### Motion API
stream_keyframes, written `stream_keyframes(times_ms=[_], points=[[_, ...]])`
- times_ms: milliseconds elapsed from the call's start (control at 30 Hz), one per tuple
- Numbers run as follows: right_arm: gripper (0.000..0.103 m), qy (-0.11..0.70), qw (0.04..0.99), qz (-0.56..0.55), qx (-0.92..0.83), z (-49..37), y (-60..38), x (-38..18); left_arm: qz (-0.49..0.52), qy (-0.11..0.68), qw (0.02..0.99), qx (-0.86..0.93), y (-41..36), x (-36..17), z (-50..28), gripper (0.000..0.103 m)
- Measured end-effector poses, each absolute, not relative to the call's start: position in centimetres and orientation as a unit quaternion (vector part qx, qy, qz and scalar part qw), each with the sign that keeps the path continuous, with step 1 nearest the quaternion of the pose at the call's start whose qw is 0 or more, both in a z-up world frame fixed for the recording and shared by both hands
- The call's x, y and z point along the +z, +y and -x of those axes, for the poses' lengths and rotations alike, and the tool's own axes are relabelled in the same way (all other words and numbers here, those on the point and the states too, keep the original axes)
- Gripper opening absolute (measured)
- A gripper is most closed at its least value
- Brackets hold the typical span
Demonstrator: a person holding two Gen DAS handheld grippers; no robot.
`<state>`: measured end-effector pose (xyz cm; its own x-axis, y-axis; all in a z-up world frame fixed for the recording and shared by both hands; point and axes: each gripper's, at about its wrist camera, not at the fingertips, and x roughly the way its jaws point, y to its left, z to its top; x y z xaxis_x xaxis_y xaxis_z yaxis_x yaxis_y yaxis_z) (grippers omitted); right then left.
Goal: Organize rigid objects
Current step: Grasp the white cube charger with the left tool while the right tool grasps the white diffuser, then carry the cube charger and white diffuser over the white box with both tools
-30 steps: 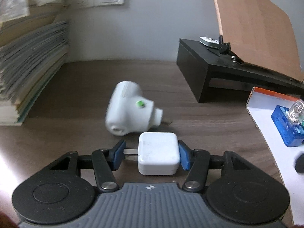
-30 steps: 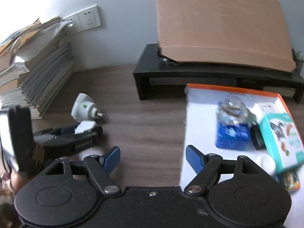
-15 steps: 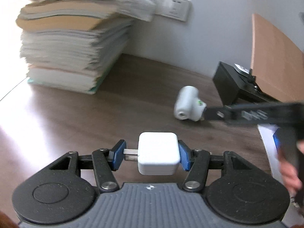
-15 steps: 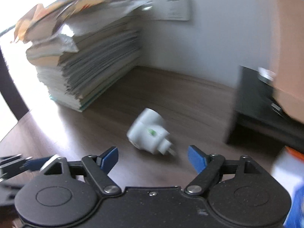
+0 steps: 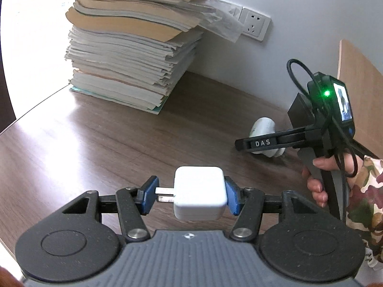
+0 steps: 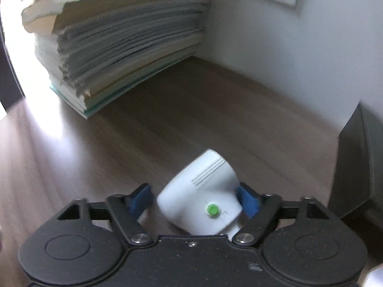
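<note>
Meanwhile the left gripper (image 5: 189,195) clamps the white charger cube (image 5: 199,192) above the wooden desk (image 5: 95,143). The right gripper (image 6: 195,201) is closing around the white plug adapter (image 6: 203,196) lying there; its left pad seems short of contact, though blur obscures this. Gripped obliquely, that rounded body might squirt free.

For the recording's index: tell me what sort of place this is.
Probably a home or office desk in a corner. A tall stack of books and papers sits on a dark wood desktop against a white wall with a power socket, and two white plug adapters are being sorted.
</note>
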<state>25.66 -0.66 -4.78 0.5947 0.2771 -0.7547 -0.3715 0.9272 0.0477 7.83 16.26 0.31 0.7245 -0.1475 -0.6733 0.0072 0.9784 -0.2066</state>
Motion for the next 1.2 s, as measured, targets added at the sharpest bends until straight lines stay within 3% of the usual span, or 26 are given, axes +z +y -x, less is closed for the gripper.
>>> stream_keyframes(times_ms=[467, 700, 1200], points=[[0.08, 0.37, 0.919, -0.06, 0.126, -13.5, -6.7, 1.3, 0.078, 0.361, 0.924, -0.098, 12.5, 2.2, -7.0, 0.058], [0.08, 0.348, 0.933, -0.07, 0.053, -4.8, -10.6, 4.4, 0.063, 0.362, 0.918, -0.148, 8.0, 4.0, -5.1, 0.058], [0.08, 0.331, 0.927, -0.12, -0.13, 11.1, -23.2, 5.5, 0.025, 0.356, 0.896, -0.266, -4.4, 5.8, 0.4, 0.058]])
